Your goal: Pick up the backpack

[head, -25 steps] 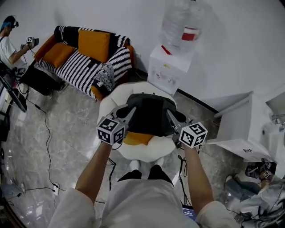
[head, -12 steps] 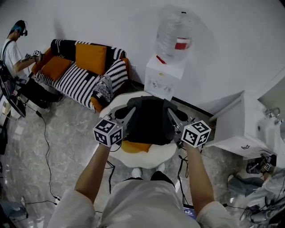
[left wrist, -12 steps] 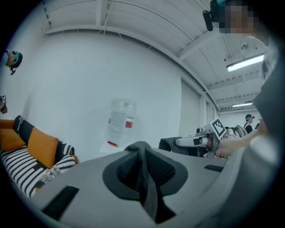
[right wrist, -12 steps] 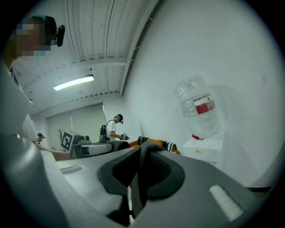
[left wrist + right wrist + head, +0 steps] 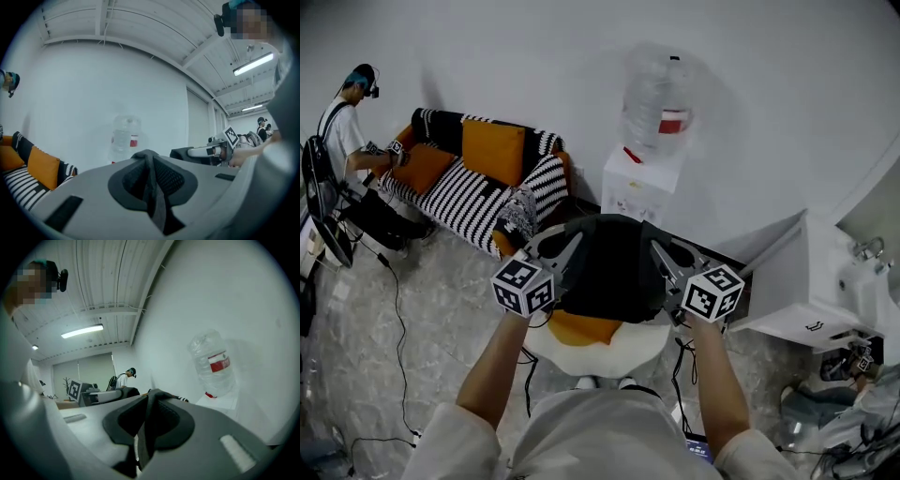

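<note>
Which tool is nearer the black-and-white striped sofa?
Left. The left tool holds the black backpack on the side toward the sofa; the right tool holds the far side.

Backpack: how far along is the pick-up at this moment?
Done: the left claw and right claw are each shut on a strap of the backpack. In hand: the backpack hangs between them over the white stool. Left: I cannot tell if it is clear of the stool; raise it until it is.
</note>
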Demonstrator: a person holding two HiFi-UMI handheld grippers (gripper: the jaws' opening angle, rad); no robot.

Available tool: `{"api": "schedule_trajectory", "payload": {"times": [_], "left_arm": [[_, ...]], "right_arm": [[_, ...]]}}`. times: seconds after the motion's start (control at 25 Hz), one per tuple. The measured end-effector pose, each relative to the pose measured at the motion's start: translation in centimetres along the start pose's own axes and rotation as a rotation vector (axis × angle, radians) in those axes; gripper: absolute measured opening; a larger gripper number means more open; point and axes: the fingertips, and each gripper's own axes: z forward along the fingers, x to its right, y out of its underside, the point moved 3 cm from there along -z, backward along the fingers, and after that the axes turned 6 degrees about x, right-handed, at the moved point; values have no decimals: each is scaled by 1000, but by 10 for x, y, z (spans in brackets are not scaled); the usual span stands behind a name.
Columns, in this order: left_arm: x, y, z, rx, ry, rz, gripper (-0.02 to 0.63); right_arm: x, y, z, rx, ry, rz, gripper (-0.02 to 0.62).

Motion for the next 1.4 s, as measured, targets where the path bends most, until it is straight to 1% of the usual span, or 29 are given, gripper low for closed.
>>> {"api": "schedule_trajectory", "payload": {"times": [0.32,0.48,0.76,0.92,1.4], "left_arm": [[-5,-19,17,8,-39,27,29],[-6,-26,27,1,-49,47,31],[-1,-39,41,2,-45,82,31],[5,-54,51,13,-33,108,31],[16,-91,56,64,-24,164,31]], "right_arm": [[12,-26,11,-2,-53,-15,38],[21,-38,15,1,-64,-23,39],[32,-55,15,5,-72,-55,39],[36,-72,12,24,-80,-71,40],[30,-113,10,88,-107,-90,41]]}}
